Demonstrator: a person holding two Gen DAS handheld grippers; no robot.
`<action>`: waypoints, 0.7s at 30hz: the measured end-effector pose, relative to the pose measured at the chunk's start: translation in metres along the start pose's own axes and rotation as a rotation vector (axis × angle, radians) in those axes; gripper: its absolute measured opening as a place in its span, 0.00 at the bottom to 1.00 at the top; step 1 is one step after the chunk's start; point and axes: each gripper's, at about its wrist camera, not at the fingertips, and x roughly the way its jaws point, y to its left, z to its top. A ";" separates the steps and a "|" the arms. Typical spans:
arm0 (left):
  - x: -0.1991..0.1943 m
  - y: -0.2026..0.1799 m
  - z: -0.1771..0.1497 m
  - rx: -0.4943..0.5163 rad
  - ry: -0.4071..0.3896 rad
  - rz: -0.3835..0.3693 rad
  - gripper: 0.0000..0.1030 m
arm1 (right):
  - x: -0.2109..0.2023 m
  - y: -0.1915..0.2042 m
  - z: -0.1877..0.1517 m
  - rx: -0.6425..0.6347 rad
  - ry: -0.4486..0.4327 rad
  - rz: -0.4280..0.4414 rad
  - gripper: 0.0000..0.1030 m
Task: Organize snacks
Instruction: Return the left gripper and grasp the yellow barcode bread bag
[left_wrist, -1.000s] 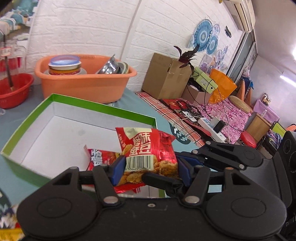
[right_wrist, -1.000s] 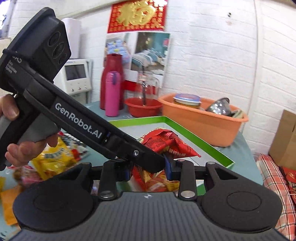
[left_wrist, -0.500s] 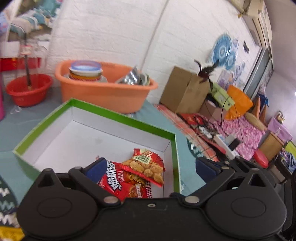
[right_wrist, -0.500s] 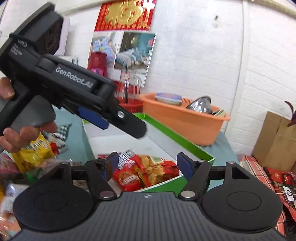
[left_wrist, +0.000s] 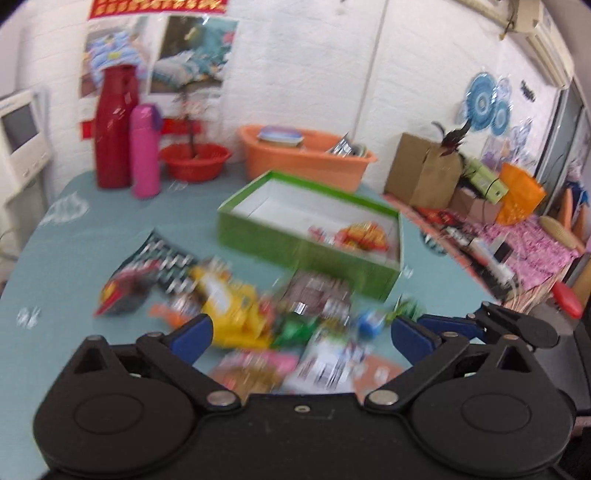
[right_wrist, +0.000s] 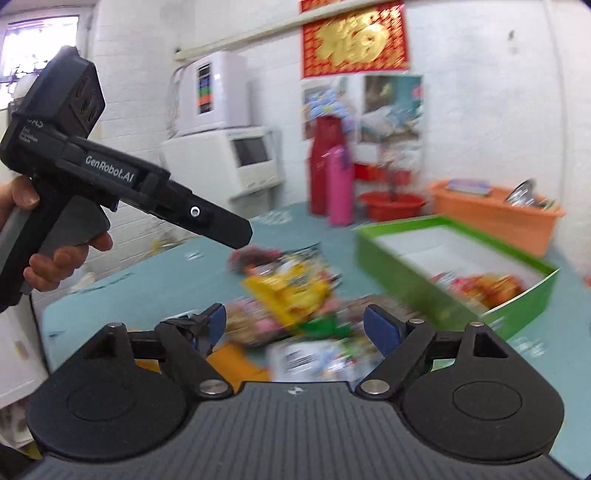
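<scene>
A green box (left_wrist: 258, 229) (right_wrist: 406, 266) with a white inside stands on the teal table, and red snack packets (left_wrist: 364, 234) (right_wrist: 484, 282) lie in its near corner. A blurred heap of loose snack packets lies in front of it, with a yellow bag (left_wrist: 232, 306) (right_wrist: 291, 291) in the middle. My left gripper (left_wrist: 301, 334) is open and empty above the heap. My right gripper (right_wrist: 295, 325) is open and empty too, low over the same heap. In the right wrist view a hand (right_wrist: 55, 262) holds the left gripper's body at the upper left.
An orange tub (left_wrist: 306, 155) with dishes, a red bowl (left_wrist: 195, 160), a red jug (left_wrist: 112, 129) and a pink flask (left_wrist: 146, 151) stand along the far edge of the table (left_wrist: 74, 251). A cardboard box (left_wrist: 421, 171) and clutter lie to the right, beyond the table.
Both grippers let their red snack packets go into the green box, opened wide and drew back from it. They now hang over the loose heap in front of the box.
</scene>
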 end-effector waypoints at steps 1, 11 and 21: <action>-0.004 0.006 -0.010 -0.016 0.021 0.012 1.00 | 0.004 0.009 -0.004 0.009 0.019 0.032 1.00; -0.008 0.065 -0.074 -0.145 0.181 -0.056 1.00 | 0.040 0.077 -0.032 0.056 0.218 0.277 1.00; -0.004 0.058 -0.098 -0.168 0.253 -0.144 1.00 | 0.047 0.088 -0.043 0.094 0.268 0.246 1.00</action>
